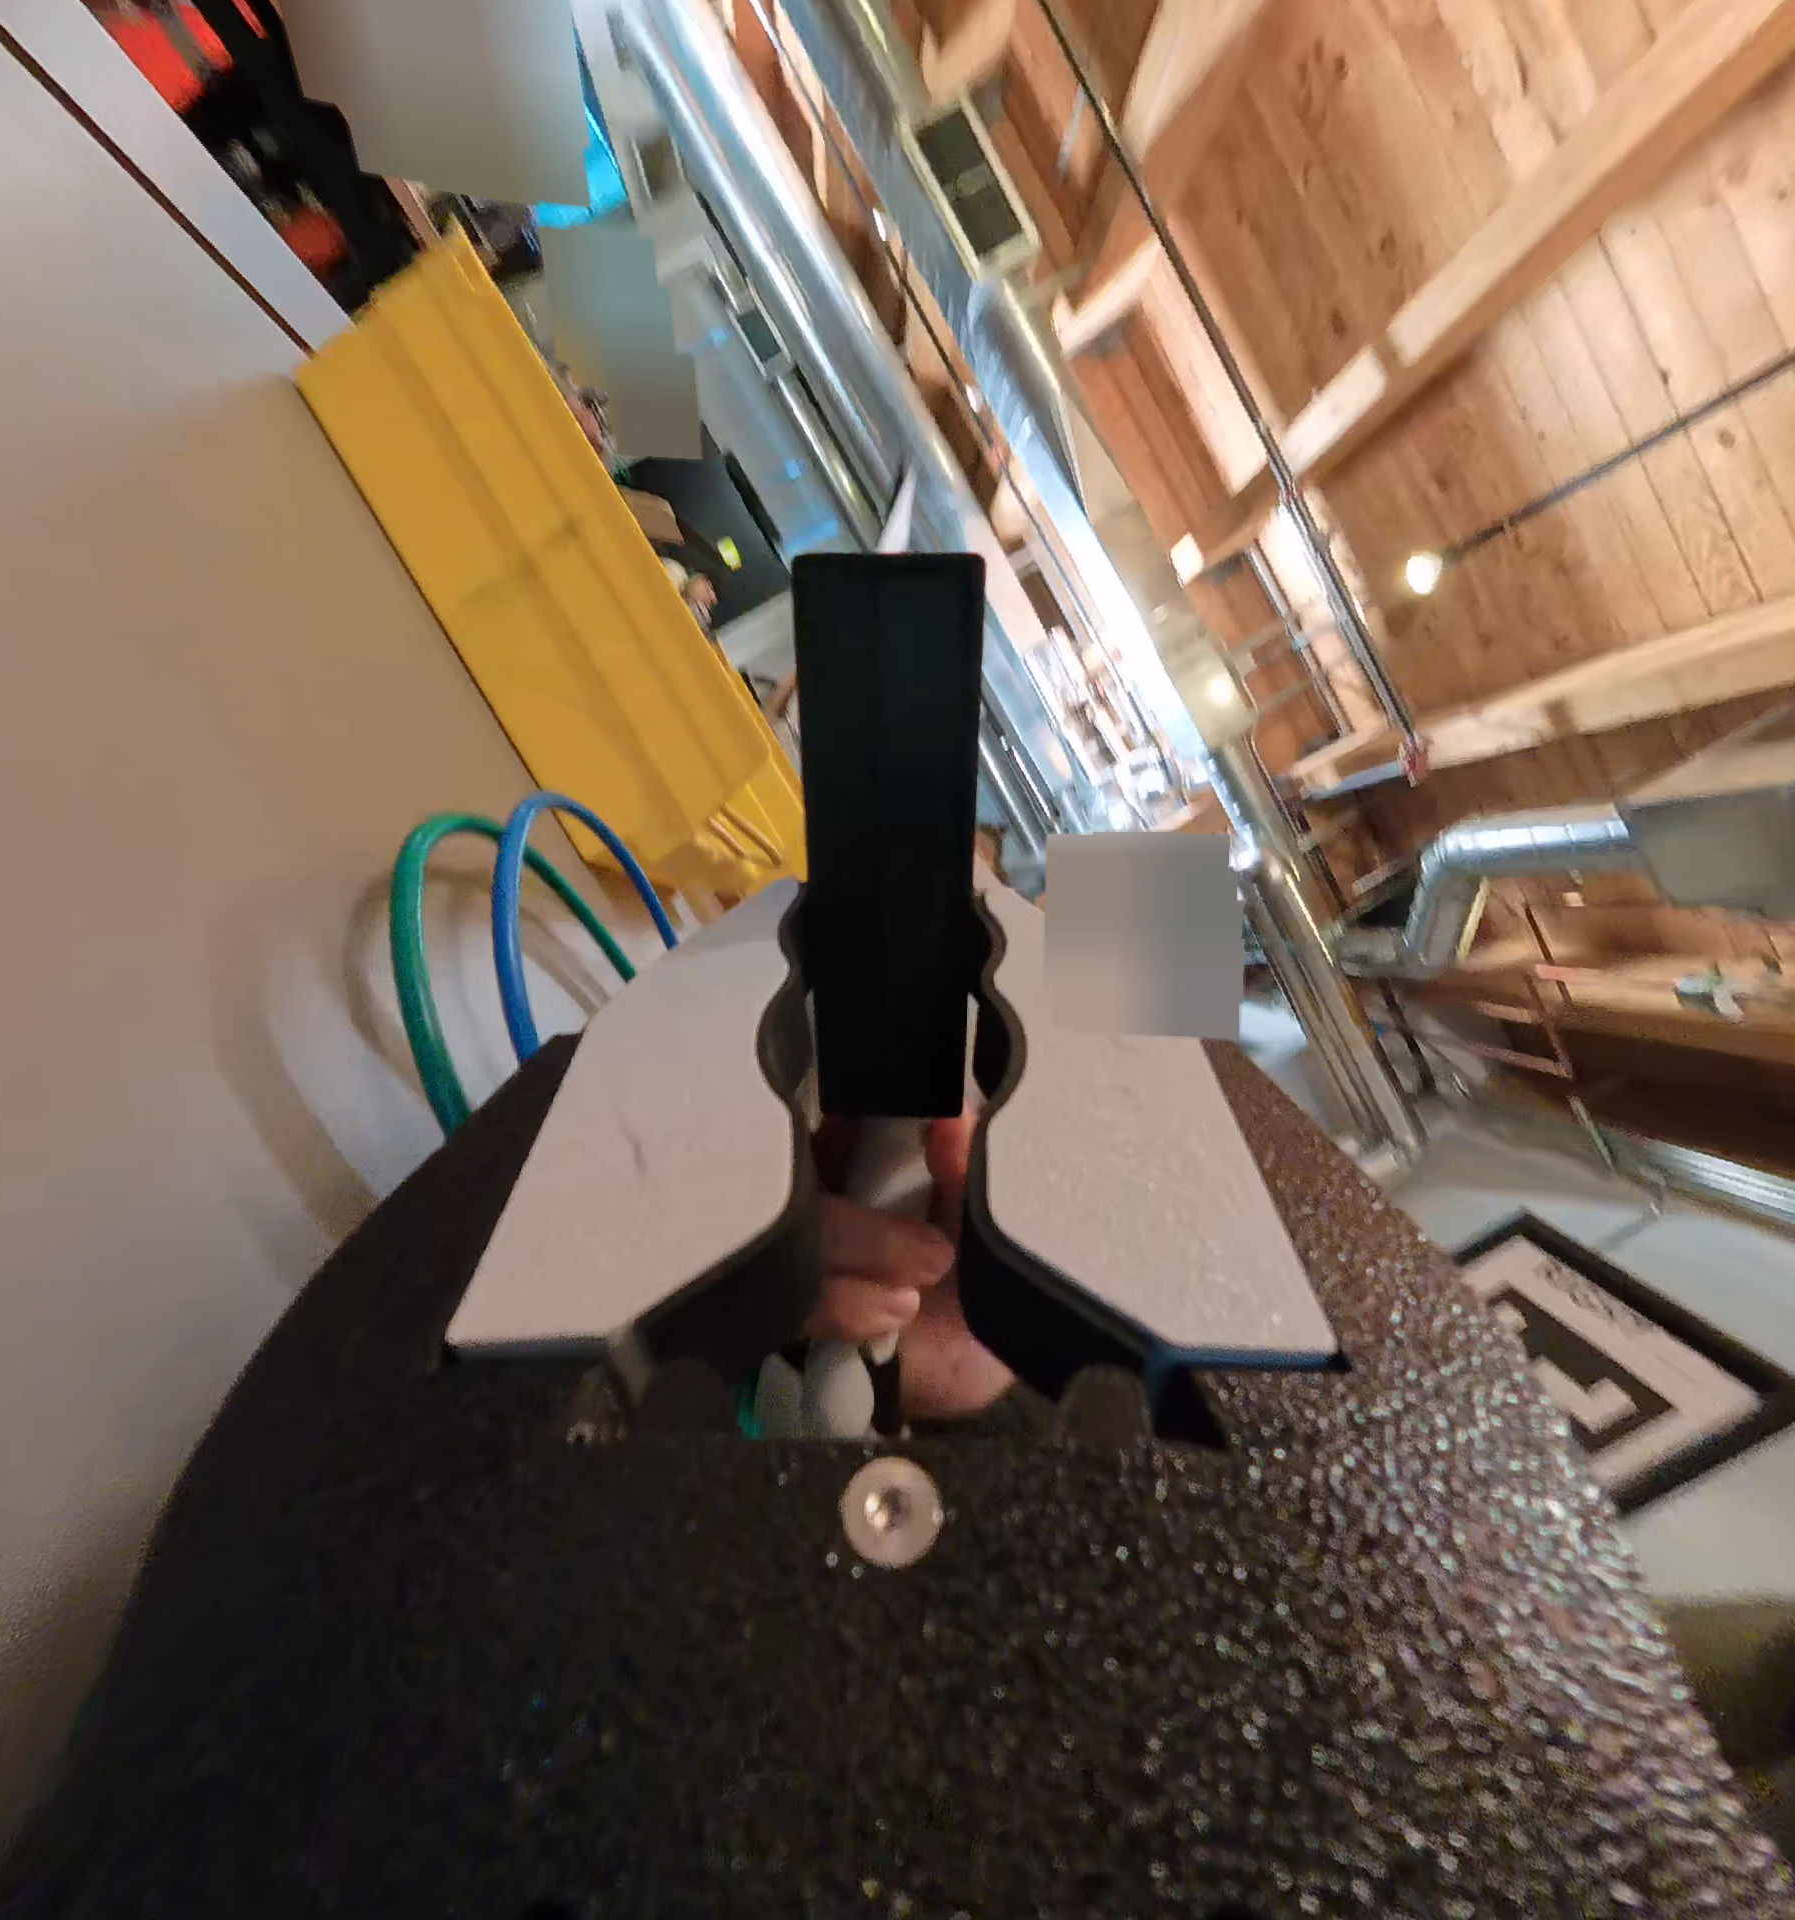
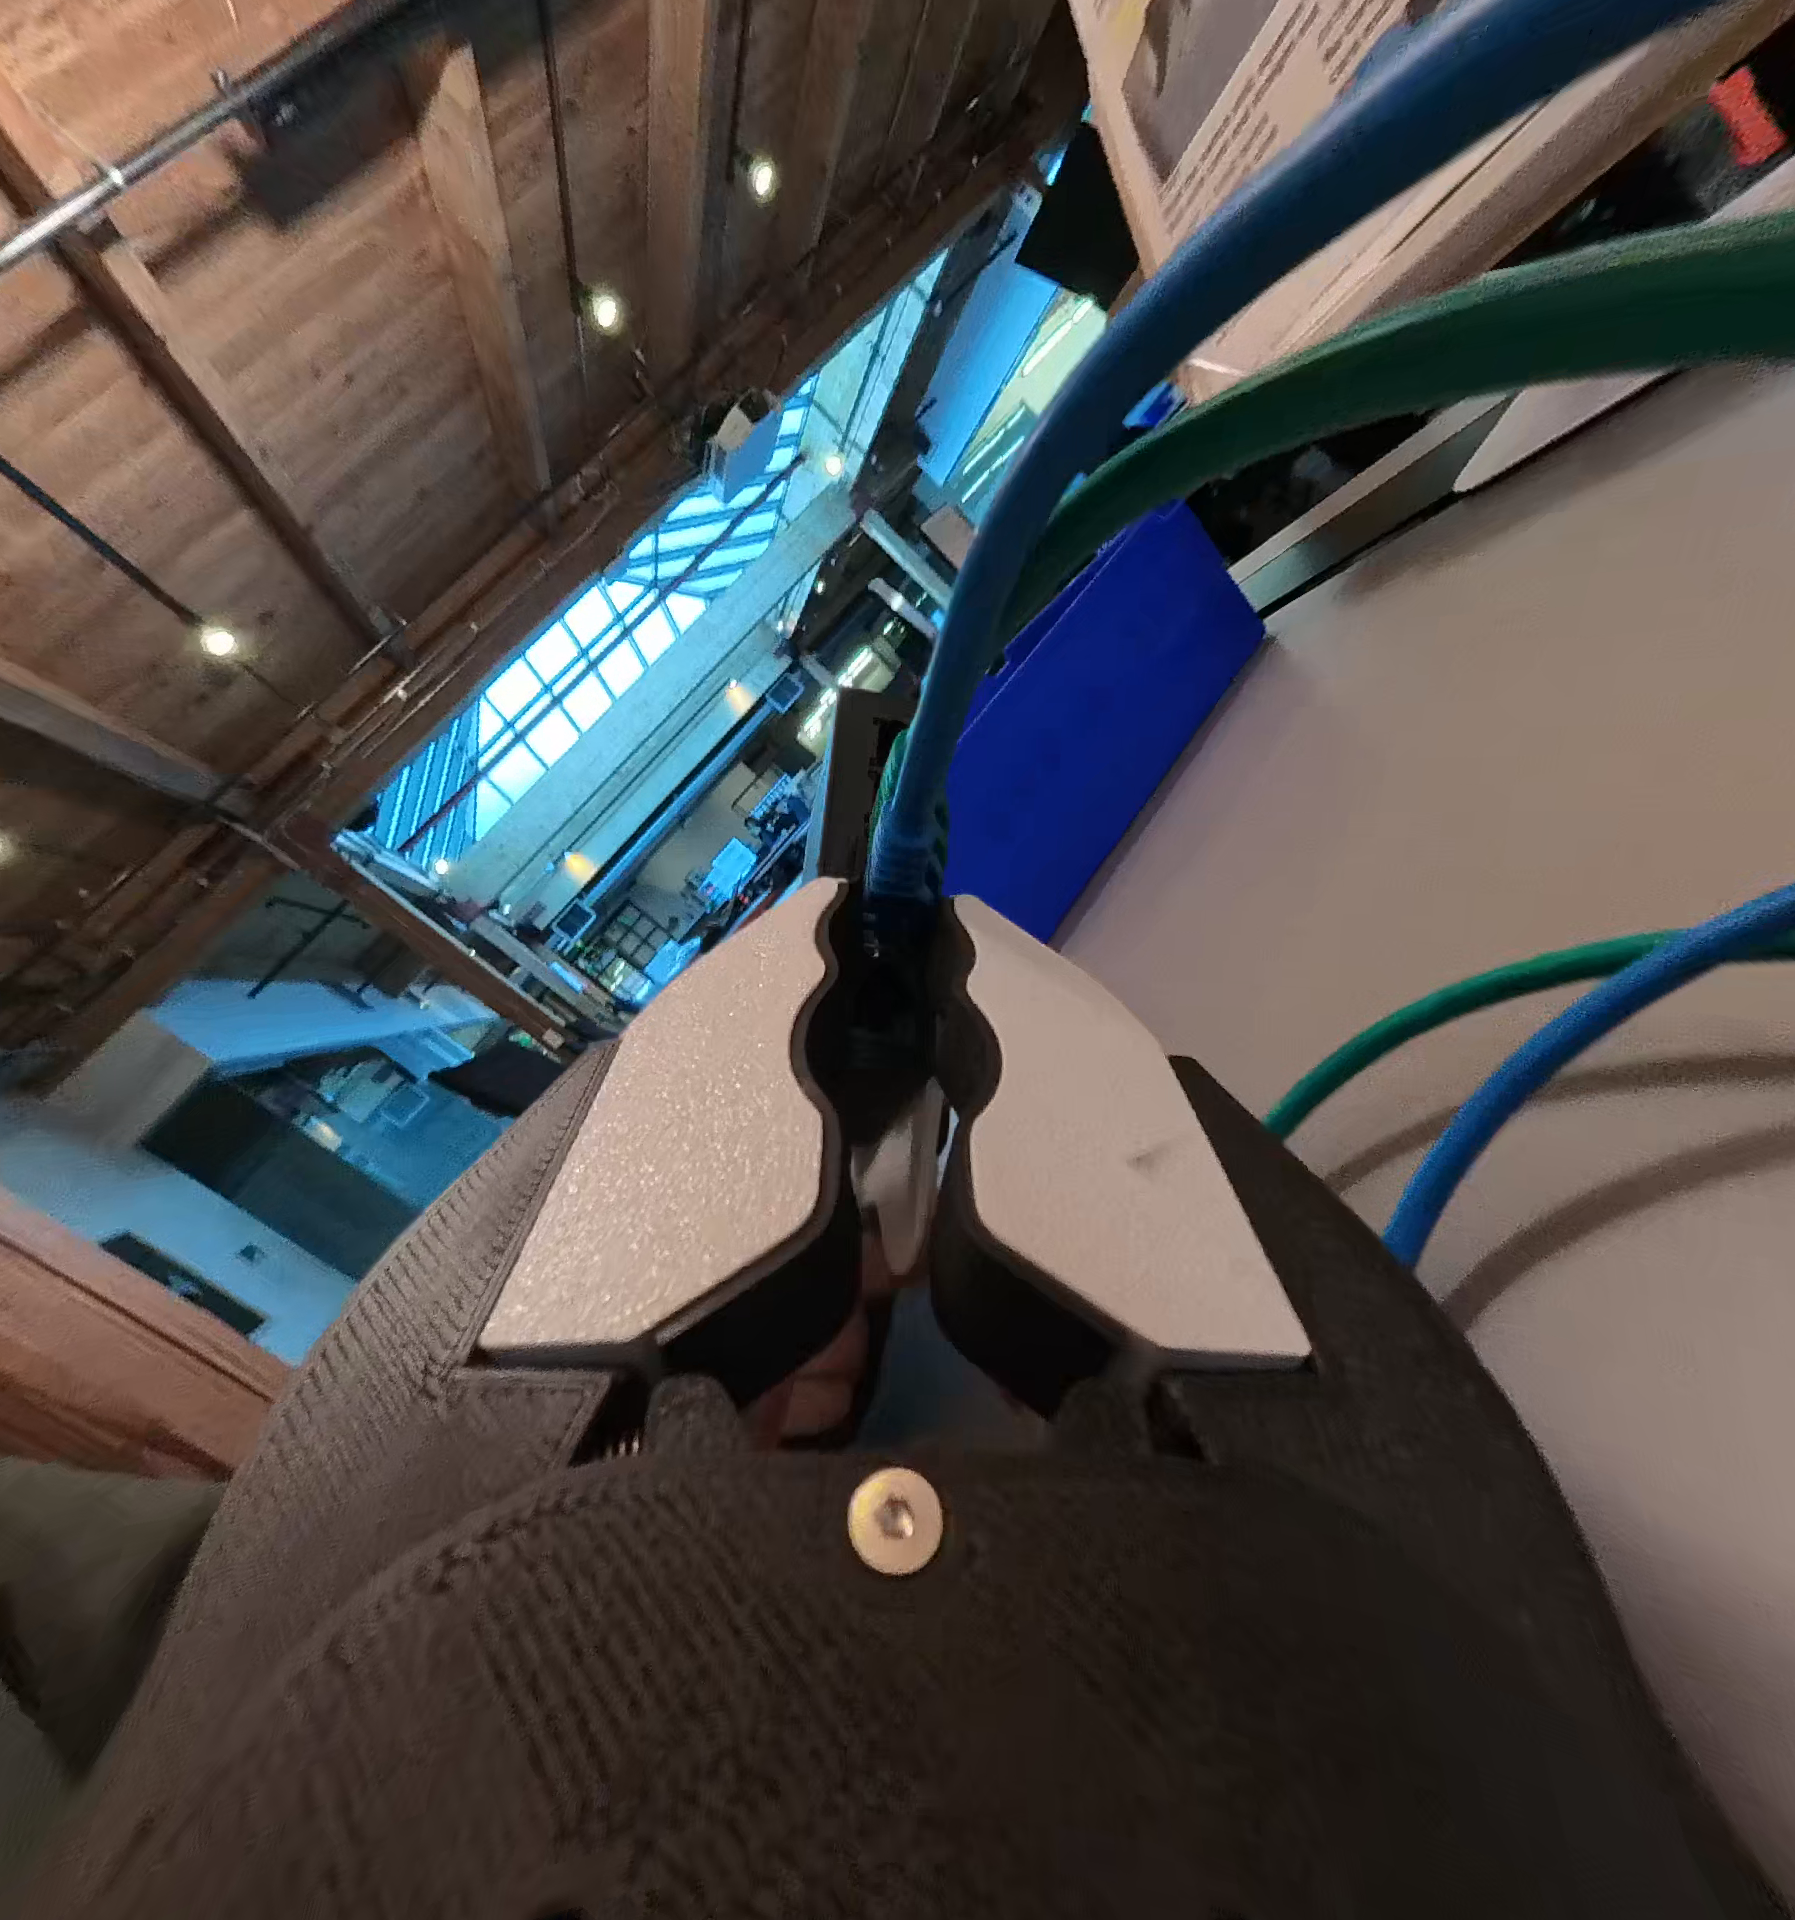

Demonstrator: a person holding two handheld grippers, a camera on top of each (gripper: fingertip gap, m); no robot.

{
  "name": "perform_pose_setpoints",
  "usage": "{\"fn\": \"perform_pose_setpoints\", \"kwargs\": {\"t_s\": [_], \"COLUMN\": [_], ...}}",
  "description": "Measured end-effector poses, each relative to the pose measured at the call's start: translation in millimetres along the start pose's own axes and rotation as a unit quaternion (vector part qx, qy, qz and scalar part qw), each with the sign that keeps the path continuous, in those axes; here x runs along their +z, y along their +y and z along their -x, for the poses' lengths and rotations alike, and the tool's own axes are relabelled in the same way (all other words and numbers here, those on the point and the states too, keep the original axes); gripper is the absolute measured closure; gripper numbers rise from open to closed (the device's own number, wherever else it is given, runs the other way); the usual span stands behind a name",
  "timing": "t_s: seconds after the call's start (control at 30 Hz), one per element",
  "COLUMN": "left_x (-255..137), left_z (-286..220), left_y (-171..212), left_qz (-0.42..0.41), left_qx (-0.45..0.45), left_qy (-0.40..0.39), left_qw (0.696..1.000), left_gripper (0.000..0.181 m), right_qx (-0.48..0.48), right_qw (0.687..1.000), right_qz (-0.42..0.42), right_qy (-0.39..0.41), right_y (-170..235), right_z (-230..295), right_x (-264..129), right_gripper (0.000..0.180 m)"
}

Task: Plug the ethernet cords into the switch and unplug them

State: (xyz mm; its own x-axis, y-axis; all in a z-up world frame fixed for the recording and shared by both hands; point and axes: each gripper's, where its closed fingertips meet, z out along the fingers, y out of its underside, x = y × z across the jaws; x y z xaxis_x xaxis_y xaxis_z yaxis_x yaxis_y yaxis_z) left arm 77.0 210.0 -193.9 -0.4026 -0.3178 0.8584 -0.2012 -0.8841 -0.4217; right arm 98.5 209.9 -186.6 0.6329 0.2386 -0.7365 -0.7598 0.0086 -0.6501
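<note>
In the left wrist view my left gripper (image 1: 888, 914) is shut on the black switch (image 1: 888, 779), a flat slab that stands up between the fingers (image 1: 664, 1122). A green cord (image 1: 410, 935) and a blue cord (image 1: 519, 894) loop over the table to its left. In the right wrist view my right gripper (image 2: 893, 914) is shut on the blue cord's plug (image 2: 903, 831), right beside the switch's thin black edge (image 2: 846, 790). The blue cord (image 2: 986, 582) and a green cord (image 2: 1392, 353) arc away to the upper right. I cannot tell whether the plug is seated in a port.
The beige table (image 1: 145, 727) carries a yellow bin (image 1: 560, 582) behind the cords. A blue box (image 2: 1101, 707) stands on the table (image 2: 1495, 831) close behind the switch, with a cardboard box (image 2: 1288, 135) farther back. A black-and-white marker mat (image 1: 1620, 1371) lies on the floor.
</note>
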Motion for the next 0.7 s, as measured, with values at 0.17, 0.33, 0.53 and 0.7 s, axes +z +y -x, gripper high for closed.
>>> {"fn": "perform_pose_setpoints", "kwargs": {"t_s": [0.17,0.33,0.53,0.7], "left_x": [-1,-2,-1,3], "left_z": [2,5,9,7], "left_y": [8,14,13,13], "left_qz": [0.081,0.106,0.07,0.057], "left_qx": [0.032,0.007,-0.031,-0.038], "left_qy": [0.002,0.009,0.003,0.011], "left_qw": [0.996,0.994,0.997,0.998], "left_gripper": [0.152,0.154,0.154,0.154], "right_qx": [-0.01,-0.01,-0.027,-0.031], "right_qw": [0.999,0.999,0.998,0.998], "right_qz": [0.037,0.048,0.054,0.051], "right_qy": [-0.011,-0.006,0.013,0.014], "right_y": [4,11,12,8], "right_z": [4,1,-5,-4], "right_x": [-2,-2,-3,-5], "right_gripper": [0.164,0.164,0.164,0.164]}}
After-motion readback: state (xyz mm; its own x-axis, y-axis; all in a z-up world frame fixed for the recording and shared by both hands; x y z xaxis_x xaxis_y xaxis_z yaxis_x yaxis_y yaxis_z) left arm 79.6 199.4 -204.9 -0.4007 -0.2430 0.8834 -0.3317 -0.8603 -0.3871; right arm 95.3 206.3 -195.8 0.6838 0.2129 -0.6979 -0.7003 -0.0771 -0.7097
